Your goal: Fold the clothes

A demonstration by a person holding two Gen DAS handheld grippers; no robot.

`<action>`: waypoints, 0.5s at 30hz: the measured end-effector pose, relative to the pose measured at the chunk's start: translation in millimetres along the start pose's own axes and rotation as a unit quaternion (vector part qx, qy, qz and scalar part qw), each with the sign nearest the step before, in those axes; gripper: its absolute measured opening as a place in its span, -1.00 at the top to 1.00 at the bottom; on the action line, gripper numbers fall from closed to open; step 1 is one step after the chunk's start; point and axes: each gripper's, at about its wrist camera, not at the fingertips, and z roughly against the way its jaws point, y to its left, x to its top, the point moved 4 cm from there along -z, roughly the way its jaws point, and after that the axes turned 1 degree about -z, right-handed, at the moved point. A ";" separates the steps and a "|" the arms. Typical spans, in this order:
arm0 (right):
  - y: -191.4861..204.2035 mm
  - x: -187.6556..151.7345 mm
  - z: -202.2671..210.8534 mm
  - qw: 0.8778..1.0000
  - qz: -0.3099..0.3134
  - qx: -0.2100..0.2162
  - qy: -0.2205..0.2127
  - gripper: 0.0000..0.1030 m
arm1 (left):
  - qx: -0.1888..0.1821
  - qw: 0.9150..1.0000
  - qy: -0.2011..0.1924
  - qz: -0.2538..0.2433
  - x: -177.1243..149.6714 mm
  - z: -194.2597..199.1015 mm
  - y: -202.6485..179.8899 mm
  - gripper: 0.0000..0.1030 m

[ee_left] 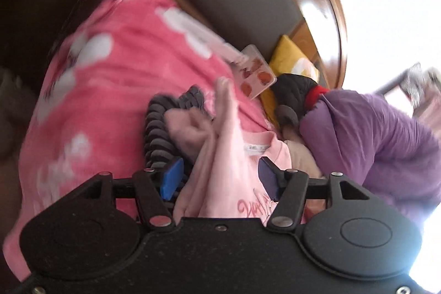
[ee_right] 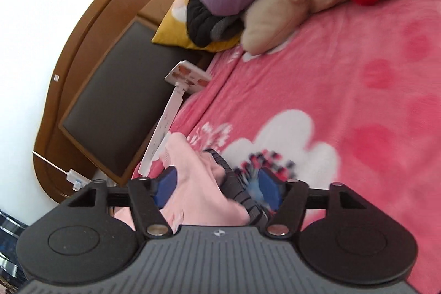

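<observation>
While pink shirt (ee_left: 234, 170) lies bunched, bedspread (ee_right: 344, 101) underneath.

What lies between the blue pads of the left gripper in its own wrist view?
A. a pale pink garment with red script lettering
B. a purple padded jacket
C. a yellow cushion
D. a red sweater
A: the pale pink garment with red script lettering lies between the open blue pads of the left gripper.
</observation>
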 end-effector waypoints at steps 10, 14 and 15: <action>-35.0 -65.0 86.0 1.000 -0.022 -0.018 0.011 -0.36 | -0.066 0.981 0.070 0.167 28.5 -55.0 35.0 -0.31; -35.7 -86.7 87.4 0.999 -0.031 -0.017 0.014 -0.36 | -0.074 0.985 0.078 0.133 42.8 -72.4 29.5 0.13; -34.4 -90.0 86.8 0.999 -0.031 -0.014 0.017 -0.36 | -0.083 0.990 0.069 0.087 48.2 -69.8 20.3 0.24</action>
